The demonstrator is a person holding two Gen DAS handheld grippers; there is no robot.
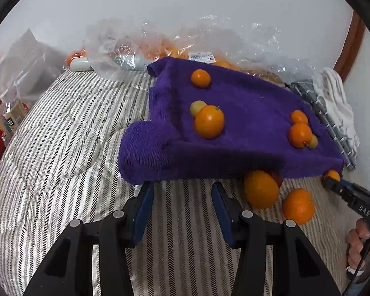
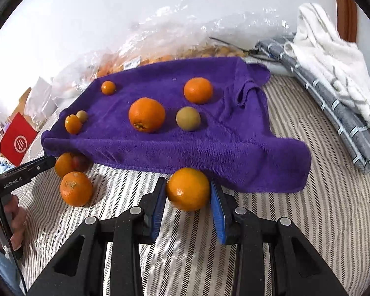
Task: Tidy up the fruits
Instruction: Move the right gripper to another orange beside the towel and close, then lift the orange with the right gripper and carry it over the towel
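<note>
A purple towel (image 1: 246, 128) (image 2: 185, 145) lies over a raised surface on the striped bedding, with several oranges and small yellowish fruits on it, such as a large orange (image 2: 146, 114) and a green-yellow fruit (image 2: 188, 118). My right gripper (image 2: 188, 192) is shut on an orange (image 2: 188, 188) at the towel's front edge; in the left wrist view it (image 1: 331, 178) shows at the right edge. My left gripper (image 1: 183, 192) is open and empty just below the towel's edge. Two loose oranges (image 1: 261, 188) (image 1: 298, 206) lie on the bedding beside it.
Clear plastic bags (image 1: 160, 46) holding more oranges lie behind the towel. Folded grey and white cloths (image 2: 333, 79) sit at the right. A red box (image 2: 17, 139) and packets are at the left. Striped bedding (image 1: 61, 148) spreads in front.
</note>
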